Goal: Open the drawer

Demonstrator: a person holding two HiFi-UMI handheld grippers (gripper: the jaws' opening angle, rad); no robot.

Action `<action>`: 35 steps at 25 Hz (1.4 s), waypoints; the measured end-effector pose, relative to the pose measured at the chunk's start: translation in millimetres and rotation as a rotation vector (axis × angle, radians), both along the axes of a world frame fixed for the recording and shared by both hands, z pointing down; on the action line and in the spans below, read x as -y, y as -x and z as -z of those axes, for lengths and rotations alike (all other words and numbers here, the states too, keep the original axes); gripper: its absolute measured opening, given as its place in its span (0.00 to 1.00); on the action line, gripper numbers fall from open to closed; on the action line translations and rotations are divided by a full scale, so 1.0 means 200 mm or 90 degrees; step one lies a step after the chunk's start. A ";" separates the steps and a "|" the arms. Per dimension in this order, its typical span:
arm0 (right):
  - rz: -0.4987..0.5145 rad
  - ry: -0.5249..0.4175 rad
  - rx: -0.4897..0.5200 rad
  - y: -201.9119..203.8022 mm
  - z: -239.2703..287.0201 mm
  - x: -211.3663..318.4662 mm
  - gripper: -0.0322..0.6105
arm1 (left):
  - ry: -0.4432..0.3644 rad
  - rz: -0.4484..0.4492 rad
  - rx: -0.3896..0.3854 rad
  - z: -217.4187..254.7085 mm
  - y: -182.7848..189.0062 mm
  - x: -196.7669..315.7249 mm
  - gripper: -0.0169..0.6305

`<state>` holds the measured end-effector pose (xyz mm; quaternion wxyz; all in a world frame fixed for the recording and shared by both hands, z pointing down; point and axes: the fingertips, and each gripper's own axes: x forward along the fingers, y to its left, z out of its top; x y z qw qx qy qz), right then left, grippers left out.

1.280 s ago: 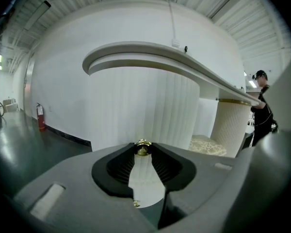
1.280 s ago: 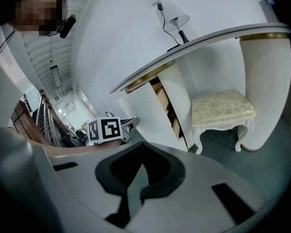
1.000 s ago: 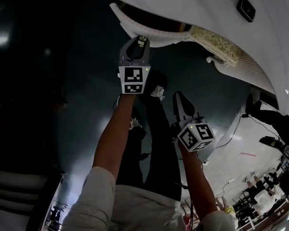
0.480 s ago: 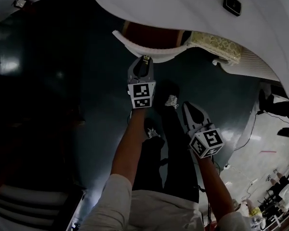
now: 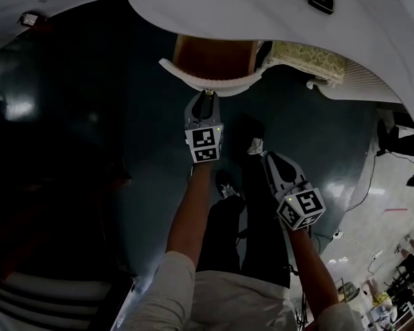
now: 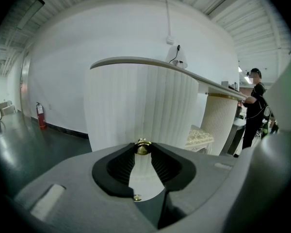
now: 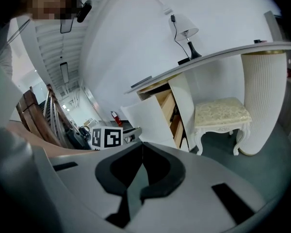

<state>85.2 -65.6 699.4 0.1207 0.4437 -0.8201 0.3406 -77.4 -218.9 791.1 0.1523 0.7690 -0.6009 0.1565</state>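
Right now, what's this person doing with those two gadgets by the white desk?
A person holds a gripper in each hand and is opening a drawer in the white desk. The left gripper is closed on the drawer's small gold knob, and the drawer stands partly out, its wooden inside showing. The right gripper hangs back beside it, shut and empty.

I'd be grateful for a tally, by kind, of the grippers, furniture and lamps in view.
Grippers: 2, the left gripper and the right gripper
Desk: 1
Drawer, pulled open: 1
Stool: 1
Lamp: 1
Total: 6
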 end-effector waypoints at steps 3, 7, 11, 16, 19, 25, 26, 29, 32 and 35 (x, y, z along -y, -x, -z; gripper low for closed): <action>-0.020 -0.014 -0.004 -0.05 0.04 0.04 0.08 | 0.002 -0.003 -0.002 0.00 -0.01 -0.03 0.20; -0.040 -0.033 -0.011 -0.08 0.06 0.08 0.08 | -0.006 -0.006 0.000 0.01 0.02 -0.06 0.20; -0.038 -0.041 -0.022 -0.08 0.08 0.06 0.08 | -0.009 -0.007 -0.007 0.00 0.01 -0.10 0.20; 0.016 -0.074 -0.061 0.01 0.12 0.00 0.08 | -0.009 -0.015 -0.003 0.01 0.02 -0.16 0.20; 0.025 -0.076 -0.074 0.06 0.13 -0.03 0.08 | -0.008 -0.016 -0.003 0.01 0.02 -0.21 0.20; 0.050 -0.088 -0.068 0.12 0.18 -0.07 0.08 | 0.002 -0.017 -0.002 0.01 0.04 -0.29 0.19; 0.051 -0.090 -0.069 0.12 0.19 -0.08 0.08 | 0.004 -0.016 -0.002 0.01 0.04 -0.30 0.19; 0.050 -0.090 -0.074 0.10 0.19 -0.13 0.08 | 0.008 -0.011 -0.005 0.00 0.05 -0.32 0.19; 0.043 -0.088 -0.078 0.07 0.21 -0.17 0.08 | 0.011 -0.006 -0.007 0.00 0.06 -0.34 0.19; 0.037 -0.083 -0.079 0.03 0.21 -0.21 0.08 | 0.012 -0.004 -0.005 0.00 0.07 -0.37 0.19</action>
